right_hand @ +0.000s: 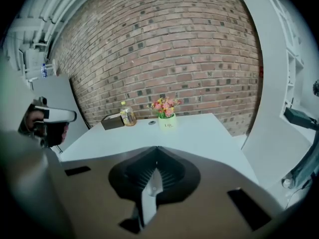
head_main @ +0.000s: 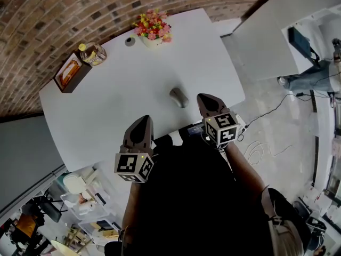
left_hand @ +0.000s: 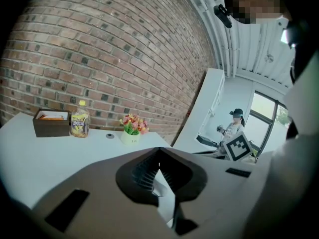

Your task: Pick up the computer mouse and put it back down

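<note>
A grey computer mouse lies on the white table, near its front edge. My right gripper is just right of the mouse, apart from it, with its jaws shut and nothing between them; in the right gripper view the right gripper has its tips meeting over the table. My left gripper hangs at the table's front edge, left of and nearer than the mouse. It is shut and empty too, as the left gripper shows in its own view.
At the table's far side stand a flower pot, a small round object, a yellow-capped bottle and a brown box. Another white table is to the right, cables lie on the floor, and a person stands beyond.
</note>
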A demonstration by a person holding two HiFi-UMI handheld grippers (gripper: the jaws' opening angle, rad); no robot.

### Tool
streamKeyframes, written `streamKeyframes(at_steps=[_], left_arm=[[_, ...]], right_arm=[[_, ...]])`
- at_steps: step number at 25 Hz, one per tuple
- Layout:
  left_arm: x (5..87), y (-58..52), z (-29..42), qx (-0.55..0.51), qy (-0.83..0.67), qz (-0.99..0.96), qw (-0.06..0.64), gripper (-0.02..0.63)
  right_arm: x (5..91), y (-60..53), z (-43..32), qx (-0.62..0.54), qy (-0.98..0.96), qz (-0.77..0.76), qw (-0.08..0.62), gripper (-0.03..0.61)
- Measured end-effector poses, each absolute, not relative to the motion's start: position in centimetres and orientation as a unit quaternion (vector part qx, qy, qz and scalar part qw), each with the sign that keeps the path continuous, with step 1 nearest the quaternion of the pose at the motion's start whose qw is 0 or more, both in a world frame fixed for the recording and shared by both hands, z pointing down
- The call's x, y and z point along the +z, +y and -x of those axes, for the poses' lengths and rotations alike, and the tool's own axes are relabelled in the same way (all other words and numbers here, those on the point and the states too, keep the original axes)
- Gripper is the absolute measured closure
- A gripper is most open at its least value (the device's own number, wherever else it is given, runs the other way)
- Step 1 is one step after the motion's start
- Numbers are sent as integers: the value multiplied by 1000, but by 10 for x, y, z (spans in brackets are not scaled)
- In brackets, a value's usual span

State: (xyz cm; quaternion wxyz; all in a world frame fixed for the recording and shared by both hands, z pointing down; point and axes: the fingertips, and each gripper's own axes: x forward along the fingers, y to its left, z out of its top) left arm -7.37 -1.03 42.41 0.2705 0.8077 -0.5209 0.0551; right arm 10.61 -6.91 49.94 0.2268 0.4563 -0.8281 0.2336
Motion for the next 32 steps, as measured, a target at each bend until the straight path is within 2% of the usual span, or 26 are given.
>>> streamKeyframes(at_steps=[32], left_arm=[[424,-4,92,42,-536,-798,272,600]], right_arm=[[484,-70,-94,226,-848,-423,225,563]])
